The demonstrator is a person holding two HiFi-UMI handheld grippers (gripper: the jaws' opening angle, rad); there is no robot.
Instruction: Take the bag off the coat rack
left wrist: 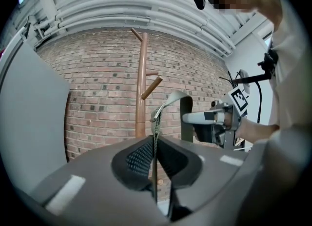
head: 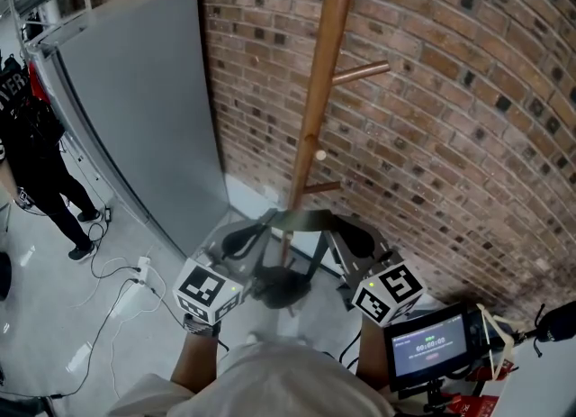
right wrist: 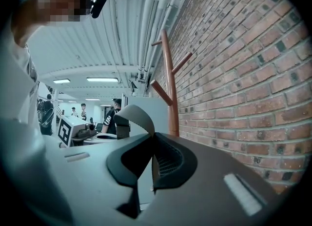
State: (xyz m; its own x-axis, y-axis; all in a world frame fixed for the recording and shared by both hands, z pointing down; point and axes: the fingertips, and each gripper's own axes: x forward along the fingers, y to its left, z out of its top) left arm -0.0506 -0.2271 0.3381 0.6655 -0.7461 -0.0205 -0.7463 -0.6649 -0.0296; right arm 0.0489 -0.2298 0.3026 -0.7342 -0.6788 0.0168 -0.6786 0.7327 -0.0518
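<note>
The wooden coat rack [head: 317, 91] stands against the brick wall, and no bag hangs on the pegs in view. In front of its pole, the bag's grey strap [head: 301, 219] spans between my two grippers. The dark bag body [head: 281, 287] hangs below the strap, near the floor. My left gripper [head: 256, 229] is shut on the strap's left end, which shows edge-on in the left gripper view between its jaws [left wrist: 155, 144], the strap [left wrist: 173, 99] arching away above. My right gripper [head: 340, 229] is shut on the right end of the strap [right wrist: 134, 117], at its jaws [right wrist: 152, 144].
A tall grey panel [head: 144, 109] leans along the wall at the left. A person in black [head: 36, 163] stands at the far left. Cables and a power strip [head: 139, 271] lie on the floor. A device with a lit screen [head: 432, 343] sits at the lower right.
</note>
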